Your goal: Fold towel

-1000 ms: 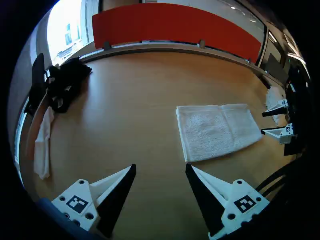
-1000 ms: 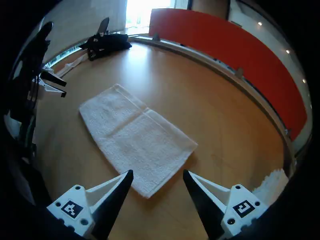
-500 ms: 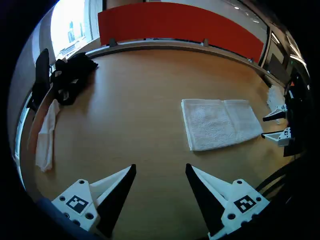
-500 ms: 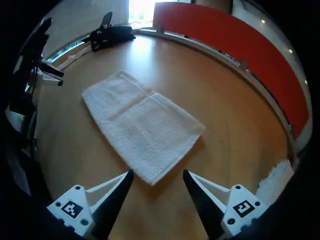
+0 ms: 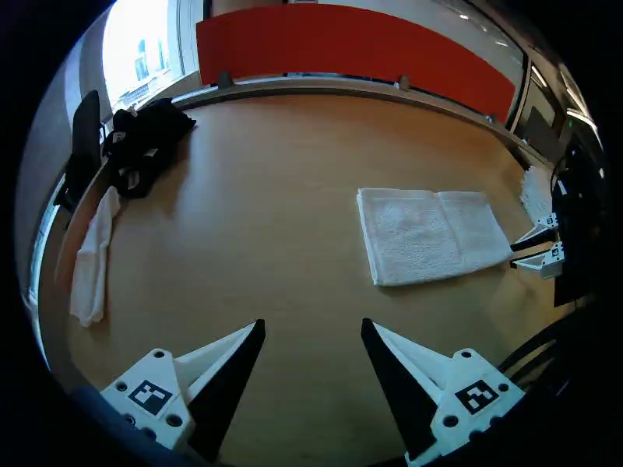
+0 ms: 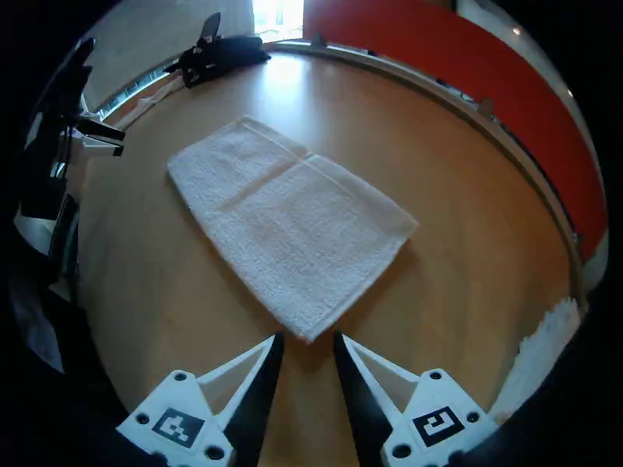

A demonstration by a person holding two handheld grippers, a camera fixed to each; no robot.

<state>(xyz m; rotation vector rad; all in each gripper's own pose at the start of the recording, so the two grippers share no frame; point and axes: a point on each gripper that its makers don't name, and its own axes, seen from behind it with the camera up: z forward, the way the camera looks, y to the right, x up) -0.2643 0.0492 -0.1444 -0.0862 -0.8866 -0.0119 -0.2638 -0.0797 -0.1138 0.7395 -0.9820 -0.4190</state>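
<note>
In the left gripper view my left tongs (image 5: 311, 323) stand wide apart over bare wood, holding nothing, well back from the long red partition panel (image 5: 350, 47) so the cloth has room. The white terry towel (image 5: 428, 245) lies flat on the wooden tabletop (image 5: 257, 210), its long axis parallel to that panel. In the right gripper view my right tongs (image 6: 307, 338) show a narrow gap, unclamped (a pinch comes next, I judge). The towel's corner farthest from the panel points into that gap.
</note>
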